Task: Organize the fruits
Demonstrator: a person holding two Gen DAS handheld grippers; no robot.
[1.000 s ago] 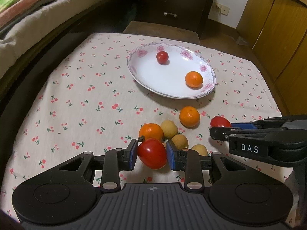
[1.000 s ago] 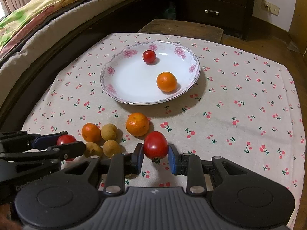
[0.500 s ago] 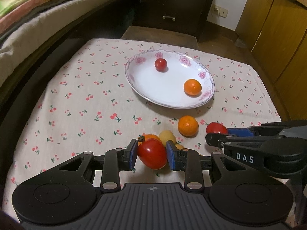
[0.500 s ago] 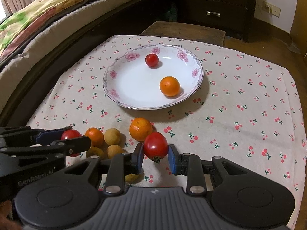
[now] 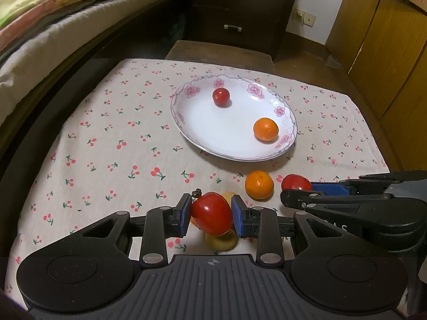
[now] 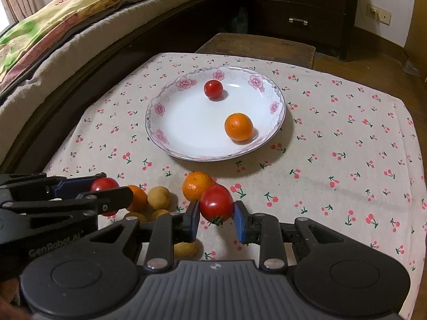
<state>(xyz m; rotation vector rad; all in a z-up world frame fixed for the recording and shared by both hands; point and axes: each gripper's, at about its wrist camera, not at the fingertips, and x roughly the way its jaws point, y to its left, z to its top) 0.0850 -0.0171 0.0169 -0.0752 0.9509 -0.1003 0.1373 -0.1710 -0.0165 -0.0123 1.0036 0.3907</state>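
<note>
A white floral plate [image 5: 192, 130] [image 6: 170, 133] on the cherry-print cloth holds a small tomato [image 5: 221, 96] [image 6: 213, 89] and an orange [image 5: 265, 129] [image 6: 238, 127]. My left gripper [image 5: 211, 214] is shut on a red tomato [image 5: 212, 213], lifted above the cloth. My right gripper [image 6: 216, 214] is shut on another red tomato [image 6: 216, 206], also lifted. Each held tomato shows in the other view [image 5: 295, 182] [image 6: 104, 185]. On the cloth lie an orange [image 5: 259, 184] [image 6: 197, 185], a second orange [image 6: 137, 198] and several small yellow fruits [image 6: 158, 197], partly hidden.
A bed [image 6: 53, 26] runs along the left. A dark drawer chest [image 6: 299, 8] and a wooden stool [image 6: 256, 46] stand beyond the table's far edge. Wooden cabinet doors [image 5: 387, 40] are at the right.
Both grippers have risen with their tomatoes; the fruits on the cloth now sit lower and farther in view. The plate's fruit has not moved.
</note>
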